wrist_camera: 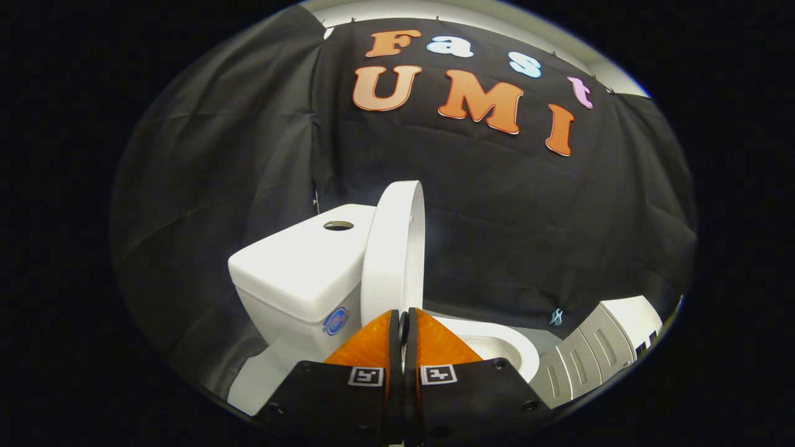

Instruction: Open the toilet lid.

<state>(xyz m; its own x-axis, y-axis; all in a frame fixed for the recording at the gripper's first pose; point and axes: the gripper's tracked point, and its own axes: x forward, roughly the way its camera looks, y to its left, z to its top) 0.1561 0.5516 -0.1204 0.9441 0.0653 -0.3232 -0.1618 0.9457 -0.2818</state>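
Observation:
The white toilet lid (391, 248) stands raised almost upright, seen edge-on, leaning back toward the tank (298, 267). My gripper (404, 315) sits at the lid's lower front rim. Its fingers (372, 344) are drawn close together, and a thin white sliver of the rim shows pinched between them. To the right of the fingers lies the open seat and bowl (503, 351). A round flush button (338, 225) sits on top of the tank.
Black cloth walls the booth behind and on both sides of the toilet. A pale grey ribbed unit (590, 354) stands low on the right, close beside the bowl. The toilet's white base (261, 379) shows left of the fingers.

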